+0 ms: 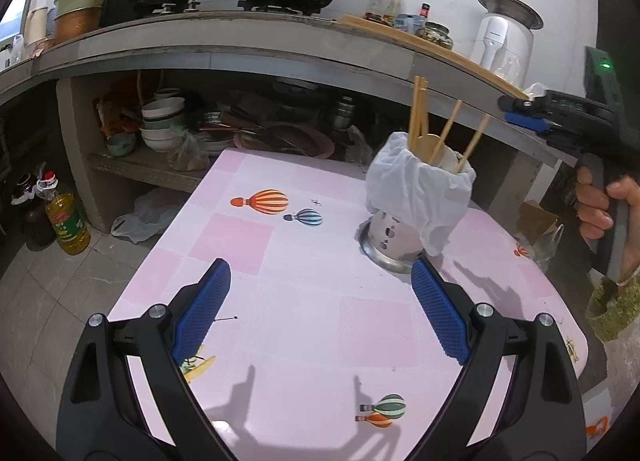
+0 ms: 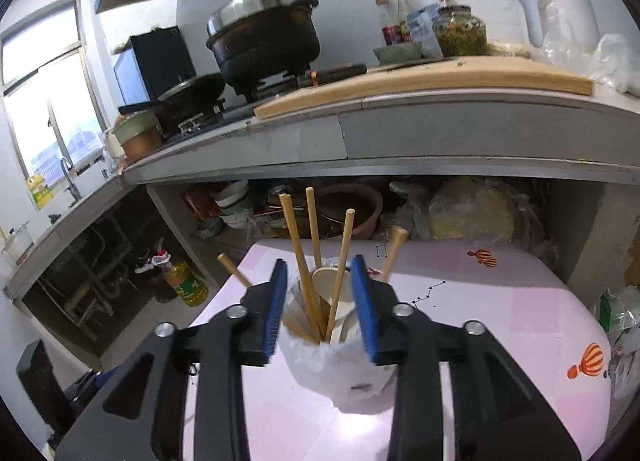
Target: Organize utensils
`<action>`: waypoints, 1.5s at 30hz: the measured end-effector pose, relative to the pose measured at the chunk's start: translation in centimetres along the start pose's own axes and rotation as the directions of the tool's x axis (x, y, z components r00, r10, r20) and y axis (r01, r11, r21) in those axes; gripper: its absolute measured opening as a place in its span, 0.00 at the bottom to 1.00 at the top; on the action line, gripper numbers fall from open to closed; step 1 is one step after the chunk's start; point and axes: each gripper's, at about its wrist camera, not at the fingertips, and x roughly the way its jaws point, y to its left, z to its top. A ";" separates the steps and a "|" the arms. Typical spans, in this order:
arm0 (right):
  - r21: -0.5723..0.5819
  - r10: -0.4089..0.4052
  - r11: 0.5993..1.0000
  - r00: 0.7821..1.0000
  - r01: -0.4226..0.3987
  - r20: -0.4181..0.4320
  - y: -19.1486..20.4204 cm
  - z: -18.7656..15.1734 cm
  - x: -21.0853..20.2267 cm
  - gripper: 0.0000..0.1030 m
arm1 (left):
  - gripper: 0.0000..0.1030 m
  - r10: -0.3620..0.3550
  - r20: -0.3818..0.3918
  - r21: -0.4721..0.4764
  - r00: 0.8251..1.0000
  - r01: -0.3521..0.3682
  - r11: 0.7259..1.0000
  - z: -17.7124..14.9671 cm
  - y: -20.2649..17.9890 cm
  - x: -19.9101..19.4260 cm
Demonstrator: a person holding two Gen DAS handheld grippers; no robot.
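A metal utensil holder [image 1: 390, 231] draped in a white plastic bag [image 1: 416, 189] stands on the pink table [image 1: 280, 301]. Several wooden chopsticks [image 1: 419, 113] and a pale spoon stick up from it. My left gripper [image 1: 320, 265] hovers low over the table in front of the holder, open, nothing between its blue pads. In the right wrist view my right gripper [image 2: 320, 263] sits just above the holder [image 2: 352, 373], open. Chopsticks [image 2: 298, 245] rise in the gap between its pads without being pressed. A hand [image 1: 600, 205] holds the right gripper [image 1: 520, 111] at the right edge.
A kitchen counter [image 1: 240, 49] with pots, bottles and a cutting board runs behind the table. The shelf under it holds stacked bowls [image 1: 162, 121] and plates. An oil bottle [image 1: 66, 221] and plastic bags stand on the floor at left.
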 end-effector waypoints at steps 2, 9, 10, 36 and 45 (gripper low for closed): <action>0.004 0.000 1.000 1.000 0.000 0.014 -0.1 -0.8 -2.0 0.46 | 0.86 -0.009 -0.001 0.004 1.000 0.009 1.000 0.0 -0.4 -0.2; 0.046 -0.112 0.993 0.994 0.111 0.013 -0.2 -7.6 -8.1 0.72 | 0.89 -0.028 -0.002 0.045 1.000 0.028 0.999 -0.4 -3.1 -1.4; 0.058 -0.139 0.989 0.990 0.139 0.006 -0.3 -9.0 -8.8 0.74 | 0.89 -0.030 -0.002 0.050 1.000 0.030 0.998 -0.4 -3.4 -1.5; -0.015 -0.452 0.891 0.890 0.453 0.057 3.3 -18.2 -14.7 0.94 | 0.92 0.209 0.030 0.239 0.978 -0.210 0.948 -0.1 -10.3 -3.9; -0.008 -0.454 0.890 0.890 0.455 0.041 3.4 -18.1 -14.4 0.94 | 0.92 0.180 0.019 0.177 0.983 -0.181 0.967 -0.3 -9.8 -3.6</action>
